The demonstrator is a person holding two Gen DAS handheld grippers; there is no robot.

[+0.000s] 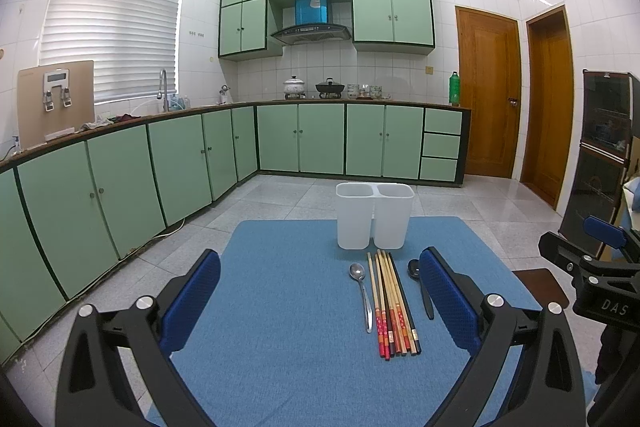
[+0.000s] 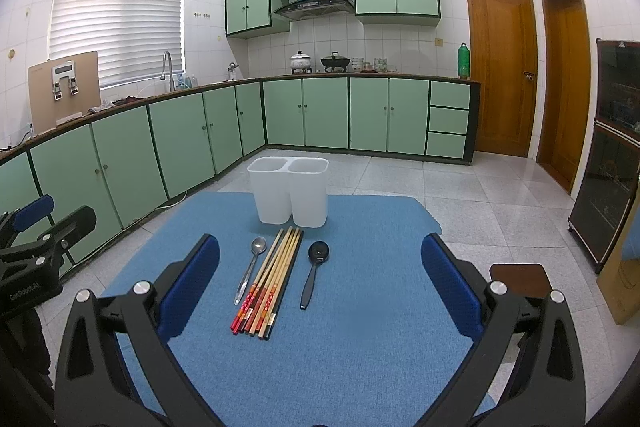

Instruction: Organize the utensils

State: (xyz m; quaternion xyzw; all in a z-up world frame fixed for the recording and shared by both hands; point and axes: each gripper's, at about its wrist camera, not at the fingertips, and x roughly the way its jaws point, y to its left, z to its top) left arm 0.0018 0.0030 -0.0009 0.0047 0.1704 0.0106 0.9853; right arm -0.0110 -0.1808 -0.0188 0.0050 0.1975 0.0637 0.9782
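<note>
A white two-compartment utensil holder [image 1: 375,214] [image 2: 289,190] stands at the far end of a blue mat [image 1: 280,327] [image 2: 360,327]. In front of it lie a metal spoon [image 1: 362,293] [image 2: 250,269], a bundle of several chopsticks [image 1: 394,301] [image 2: 270,279] and a black spoon [image 1: 422,285] [image 2: 314,269], side by side. My left gripper [image 1: 320,301] is open above the mat, near side of the utensils. My right gripper [image 2: 320,291] is open too, with the utensils ahead between its fingers. Nothing is held.
The mat covers a small table over a tiled floor. Green cabinets [image 1: 160,163] run along the left and back walls. A dark glass cabinet [image 2: 608,163] and a brown stool [image 2: 520,279] stand on the right. Each gripper shows at the edge of the other's view.
</note>
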